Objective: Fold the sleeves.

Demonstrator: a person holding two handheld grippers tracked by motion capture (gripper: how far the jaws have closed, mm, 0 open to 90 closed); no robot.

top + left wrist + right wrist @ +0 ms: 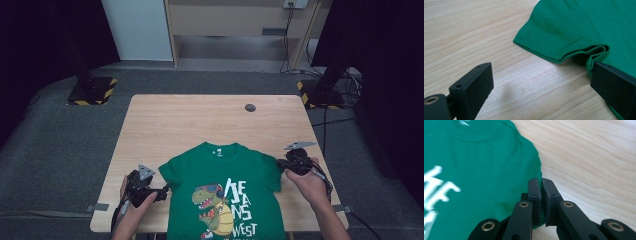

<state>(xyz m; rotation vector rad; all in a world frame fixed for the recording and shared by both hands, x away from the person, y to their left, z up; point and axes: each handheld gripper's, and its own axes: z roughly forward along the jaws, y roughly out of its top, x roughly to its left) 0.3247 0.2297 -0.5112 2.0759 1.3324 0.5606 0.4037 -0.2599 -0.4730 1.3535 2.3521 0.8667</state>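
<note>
A green T-shirt (220, 175) with a dinosaur print lies face up at the table's near edge, collar pointing away from me. My left gripper (162, 192) is open beside the left sleeve (554, 37). In the left gripper view its jaws (541, 75) stand wide: one over bare wood, the other at the folded cloth under the sleeve. At the shirt's right sleeve my right gripper (282, 164) is shut. In the right gripper view the gripper (541, 182) pinches the green sleeve edge (537, 170) between its pads.
The wooden table (200, 120) has bare wood beyond the shirt, and a small dark round disc (250, 107) sits near its far edge. Two dark stands with yellow-and-black bases (92, 90) (320, 95) flank the far corners. Cables (345, 80) lie on the floor at right.
</note>
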